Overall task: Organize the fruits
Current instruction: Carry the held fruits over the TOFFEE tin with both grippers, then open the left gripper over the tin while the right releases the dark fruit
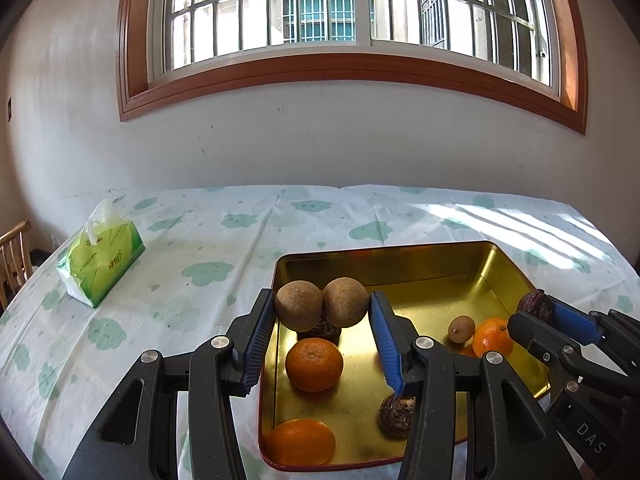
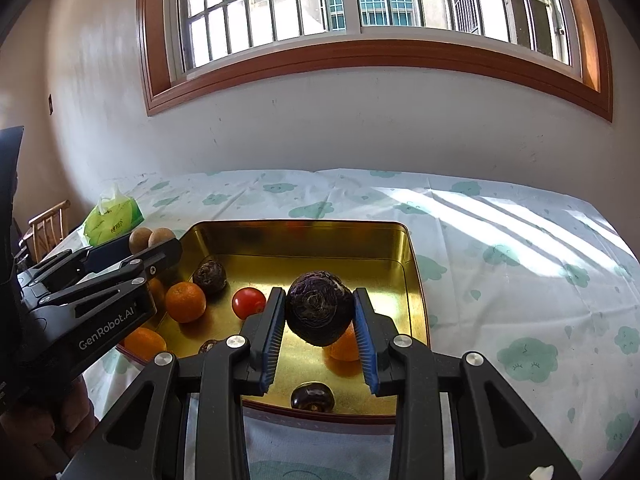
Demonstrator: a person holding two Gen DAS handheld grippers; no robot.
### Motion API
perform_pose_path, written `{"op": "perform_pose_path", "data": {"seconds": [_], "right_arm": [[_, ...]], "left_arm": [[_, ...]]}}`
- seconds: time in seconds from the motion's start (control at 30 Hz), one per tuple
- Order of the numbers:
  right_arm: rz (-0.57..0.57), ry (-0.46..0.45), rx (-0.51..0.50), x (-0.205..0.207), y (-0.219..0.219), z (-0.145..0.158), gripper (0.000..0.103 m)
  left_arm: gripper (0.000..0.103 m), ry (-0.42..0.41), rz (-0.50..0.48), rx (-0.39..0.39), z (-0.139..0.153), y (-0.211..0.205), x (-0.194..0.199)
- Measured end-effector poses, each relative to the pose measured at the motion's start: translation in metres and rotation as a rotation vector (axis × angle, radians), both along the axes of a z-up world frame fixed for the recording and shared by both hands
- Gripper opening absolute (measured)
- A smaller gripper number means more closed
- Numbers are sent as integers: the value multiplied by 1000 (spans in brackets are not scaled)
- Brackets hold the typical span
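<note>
Gold metal tray: lies on the table, which wears a white cloth with pale green cloud prints; the tray holds most of the fruit
Left tongs: pinching two round tan-brown fruits side by side between the blue pads, held above the tray's near-left part
Right tongs: pinching one dark purple wrinkled fruit between the blue pads, held above the tray's near-right part
Oranges in the tray: one directly under the left tongs, one in the tray's near-left corner, one toward the tray's right side
Small tan fruit: on the tray floor, touching the right-side orange
Red tomato: on the tray floor, just left of the right tongs
Dark wrinkled fruits in the tray: one just beyond an orange in the left half, one near the tray's front wall, one beside the left tongs' right pad
Green tissue pack: on the table, well left of the tray
</note>
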State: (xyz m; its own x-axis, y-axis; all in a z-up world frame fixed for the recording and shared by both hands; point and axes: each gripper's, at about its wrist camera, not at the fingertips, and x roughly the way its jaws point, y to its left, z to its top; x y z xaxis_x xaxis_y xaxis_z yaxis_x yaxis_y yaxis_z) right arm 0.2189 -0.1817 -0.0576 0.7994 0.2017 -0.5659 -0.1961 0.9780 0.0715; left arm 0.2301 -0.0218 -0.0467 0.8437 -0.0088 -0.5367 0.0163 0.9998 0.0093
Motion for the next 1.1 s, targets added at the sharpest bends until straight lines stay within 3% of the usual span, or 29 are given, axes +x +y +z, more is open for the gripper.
{"op": "perform_pose_path", "data": {"seconds": [0.3, 0.47, 0.83, 0.93, 1.1], "right_arm": [[6, 17, 7, 16, 0, -9, 31], [9, 5, 17, 19, 1, -10, 33], [9, -34, 39, 17, -1, -7, 38], [9, -41, 35, 15, 1, -6, 38], [5, -50, 35, 12, 2, -4, 44]], "left_arm": [[50, 16, -11, 9, -8, -3, 17], [63, 20, -6, 6, -11, -3, 23], [73, 31, 1, -7, -19, -1, 29], [83, 25, 15, 10, -19, -1, 28], [89, 4, 14, 20, -16, -1, 23]]}}
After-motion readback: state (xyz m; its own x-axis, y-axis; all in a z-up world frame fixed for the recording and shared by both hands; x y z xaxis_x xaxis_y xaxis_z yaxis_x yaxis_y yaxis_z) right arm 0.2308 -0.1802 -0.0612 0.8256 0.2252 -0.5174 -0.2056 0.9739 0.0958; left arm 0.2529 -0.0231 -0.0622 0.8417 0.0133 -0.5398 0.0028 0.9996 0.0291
